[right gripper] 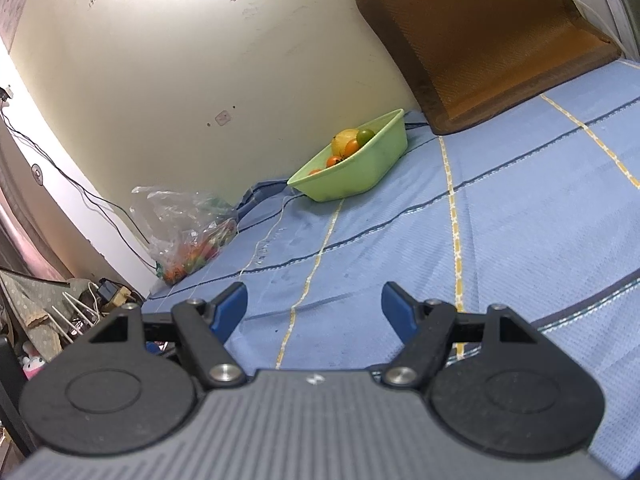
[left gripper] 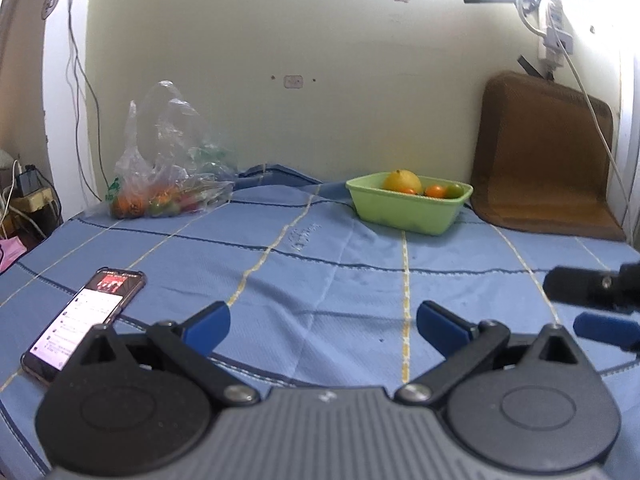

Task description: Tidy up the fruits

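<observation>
Left to right, left wrist view: phone (left gripper: 86,320) at 9 o'clock lying on the bed (left gripper: 320,264), screen lit, text too small to read. Plastic bag (left gripper: 168,160) at 11 o'clock by the wall, small orange, green and red fruits (left gripper: 160,204) inside. Green tub (left gripper: 408,206) at 1 o'clock, holding a yellow fruit (left gripper: 402,181) plus a few small ones. Brown mat (left gripper: 548,152) at 2 o'clock, propped on the wall.

Left hand-held gripper (left gripper: 323,326) spread wide, holding nothing. Right hand-held gripper (right gripper: 314,308) also spread, holding nothing, well apart from both bag and tub.

Likely step: reach for the bag. Go in low at its open mouth, pinch one fruit gently, avoid snagging plastic. Stitched writing on the sheet, unreadable.
</observation>
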The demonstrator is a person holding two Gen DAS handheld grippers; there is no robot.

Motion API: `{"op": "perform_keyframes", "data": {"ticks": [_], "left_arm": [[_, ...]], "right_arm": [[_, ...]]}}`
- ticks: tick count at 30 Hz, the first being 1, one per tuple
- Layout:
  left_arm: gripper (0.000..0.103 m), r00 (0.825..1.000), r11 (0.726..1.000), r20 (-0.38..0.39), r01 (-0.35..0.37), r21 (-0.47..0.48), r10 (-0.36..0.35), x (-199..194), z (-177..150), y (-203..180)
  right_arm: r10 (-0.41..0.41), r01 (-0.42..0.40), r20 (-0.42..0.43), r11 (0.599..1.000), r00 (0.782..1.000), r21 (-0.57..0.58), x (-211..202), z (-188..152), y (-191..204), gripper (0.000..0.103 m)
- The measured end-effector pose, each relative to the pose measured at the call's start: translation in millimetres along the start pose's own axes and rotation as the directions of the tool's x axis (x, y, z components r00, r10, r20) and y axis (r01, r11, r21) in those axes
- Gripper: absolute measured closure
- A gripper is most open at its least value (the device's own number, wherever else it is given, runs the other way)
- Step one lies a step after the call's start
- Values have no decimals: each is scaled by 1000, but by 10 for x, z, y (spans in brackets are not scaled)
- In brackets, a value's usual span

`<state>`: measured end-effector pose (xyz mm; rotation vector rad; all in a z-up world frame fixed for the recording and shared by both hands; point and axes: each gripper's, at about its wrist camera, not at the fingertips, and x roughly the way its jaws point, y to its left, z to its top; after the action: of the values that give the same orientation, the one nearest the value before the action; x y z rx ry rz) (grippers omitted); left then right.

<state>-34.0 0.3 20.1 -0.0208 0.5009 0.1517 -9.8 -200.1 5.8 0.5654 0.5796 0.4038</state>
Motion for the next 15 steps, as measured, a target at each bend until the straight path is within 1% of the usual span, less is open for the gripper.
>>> {"op": "perform_keyframes", "data": {"ticks": [8, 13, 15], "left_arm": [[0, 998, 995, 21, -60, 75, 59, -5, -6, -100], [0, 997, 991, 26, -82, 108, 80, -7, -17, -157], [0, 994, 985, 36, -109, 135, 105, -5, -30, -194]], "right_arm": [[3, -3, 12, 1000, 1000, 12, -42, 2, -38, 27], [-1, 0, 17, 1000, 1000, 23, -60, -1, -72, 27], [-2, 2, 19, 1000, 1000, 26, -66, -5, -79, 27]]}}
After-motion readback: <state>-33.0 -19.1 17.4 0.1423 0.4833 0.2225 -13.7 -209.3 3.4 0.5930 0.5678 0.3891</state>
